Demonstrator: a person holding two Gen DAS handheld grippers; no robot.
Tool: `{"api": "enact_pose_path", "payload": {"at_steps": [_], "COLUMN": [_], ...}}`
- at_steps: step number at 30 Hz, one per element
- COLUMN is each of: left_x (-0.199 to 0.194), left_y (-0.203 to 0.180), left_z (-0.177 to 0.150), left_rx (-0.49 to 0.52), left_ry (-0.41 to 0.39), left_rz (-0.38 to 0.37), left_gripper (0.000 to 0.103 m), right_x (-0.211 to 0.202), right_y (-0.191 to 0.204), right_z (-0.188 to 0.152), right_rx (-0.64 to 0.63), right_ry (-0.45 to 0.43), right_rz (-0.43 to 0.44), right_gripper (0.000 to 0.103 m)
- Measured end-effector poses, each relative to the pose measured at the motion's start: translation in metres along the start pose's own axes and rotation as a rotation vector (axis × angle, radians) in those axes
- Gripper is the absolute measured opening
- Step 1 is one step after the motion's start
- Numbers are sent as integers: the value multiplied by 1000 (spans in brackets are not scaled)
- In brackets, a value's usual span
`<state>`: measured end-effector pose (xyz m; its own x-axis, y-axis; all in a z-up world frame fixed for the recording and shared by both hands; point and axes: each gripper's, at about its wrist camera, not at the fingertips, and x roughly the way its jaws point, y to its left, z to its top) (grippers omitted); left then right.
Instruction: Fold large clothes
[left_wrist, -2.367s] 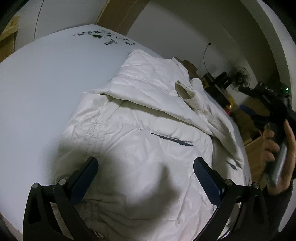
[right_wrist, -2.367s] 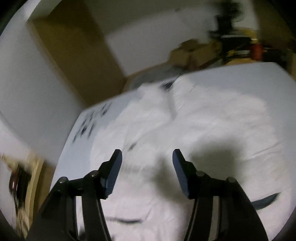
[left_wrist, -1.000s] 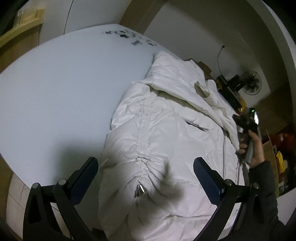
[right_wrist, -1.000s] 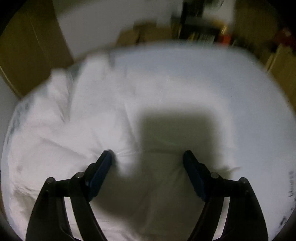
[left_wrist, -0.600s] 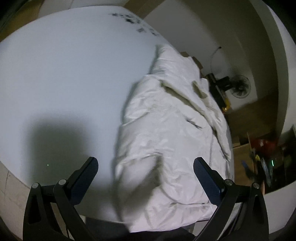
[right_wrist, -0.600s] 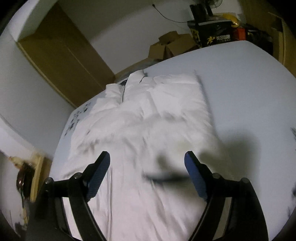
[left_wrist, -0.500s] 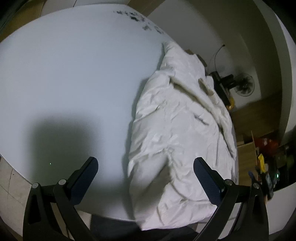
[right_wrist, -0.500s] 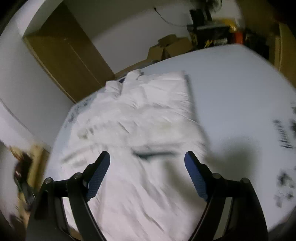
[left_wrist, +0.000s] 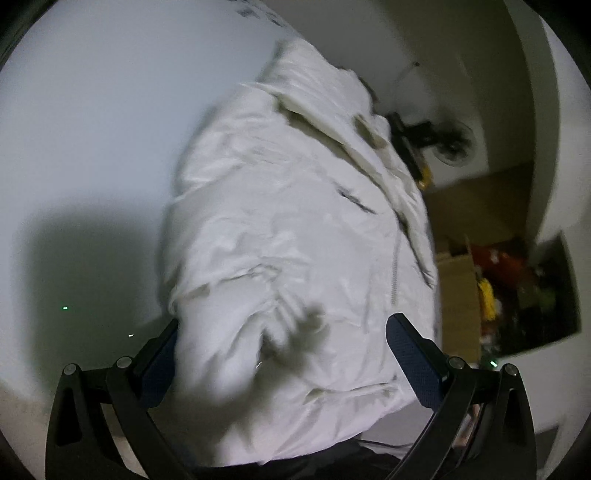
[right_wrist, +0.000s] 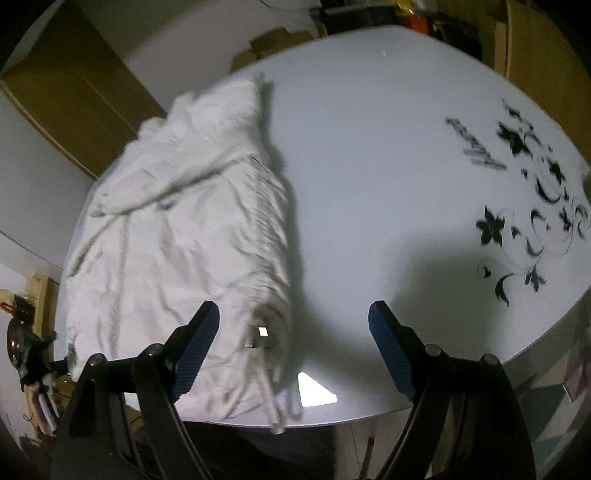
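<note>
White jacket (left_wrist: 295, 236) on table (right_wrist: 369, 166); left gripper (left_wrist: 284, 354) apart above its hem, right gripper (right_wrist: 295, 343) apart, tilted down

Bare table (right_wrist: 369, 177) lies open beside the bulky jacket (right_wrist: 177, 221).

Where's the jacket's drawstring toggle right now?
In the right wrist view, the toggle sits at the white jacket's near hem, just inside the left finger.

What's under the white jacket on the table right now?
The white jacket lies directly on the white table, whose bare top shows beside it, with a black floral print farther off. Whatever lies beneath the jacket's bulk is covered and cannot be seen.
</note>
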<state>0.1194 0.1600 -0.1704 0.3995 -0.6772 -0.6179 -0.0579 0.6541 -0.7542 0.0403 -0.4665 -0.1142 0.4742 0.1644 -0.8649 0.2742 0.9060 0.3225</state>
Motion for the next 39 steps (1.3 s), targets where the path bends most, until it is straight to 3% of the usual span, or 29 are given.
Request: {"api": "enact_pose_path", "payload": {"at_steps": [5, 11, 15, 21, 24, 25, 26, 27, 28, 31, 34, 36, 37, 39], "left_x": [20, 31, 32, 32, 32, 32, 32, 33, 34, 31, 28, 27, 29, 32], "left_y": [0, -9, -12, -14, -17, -18, -20, -20, -20, -12, 0, 1, 1, -4], "left_z": [19, 17, 14, 15, 13, 12, 10, 9, 8, 8, 9, 10, 11, 13], "left_rx": [-56, -32, -28, -17, -7, -5, 0, 5, 6, -19, -73, -86, -88, -76], "left_ry": [57, 59, 47, 52, 42, 33, 27, 26, 25, 23, 14, 13, 14, 15], "left_rz": [-112, -119, -115, -91, -71, -57, -27, 1, 31, 6, -56, -93, -111, -97], "left_gripper": [103, 103, 103, 101, 100, 98, 86, 67, 61, 61, 66, 82, 84, 84], "right_x": [26, 38, 50, 54, 54, 54, 55, 56, 58, 58, 56, 53, 53, 55], "right_y": [-19, -2, 23, 44, 39, 36, 32, 27, 22, 13, -1, -1, 1, 6], "right_z": [2, 11, 11, 10, 7, 6, 4, 3, 2, -1, -4, -6, -7, -7], "right_rx": [75, 64, 33, 3, 8, 22, 29, 41, 60, 92, 161, 167, 169, 163], "right_ry": [58, 84, 147, 125, 127, 123, 124, 135, 153, 175, 176, 185, 192, 204], "right_rz": [41, 197, 292, 251, 222, 204, 199, 212, 240, 278, 361, 385, 404, 424], "right_gripper": [84, 84, 84, 78, 58, 44, 33, 30, 27, 31, 46, 58, 67, 71]}}
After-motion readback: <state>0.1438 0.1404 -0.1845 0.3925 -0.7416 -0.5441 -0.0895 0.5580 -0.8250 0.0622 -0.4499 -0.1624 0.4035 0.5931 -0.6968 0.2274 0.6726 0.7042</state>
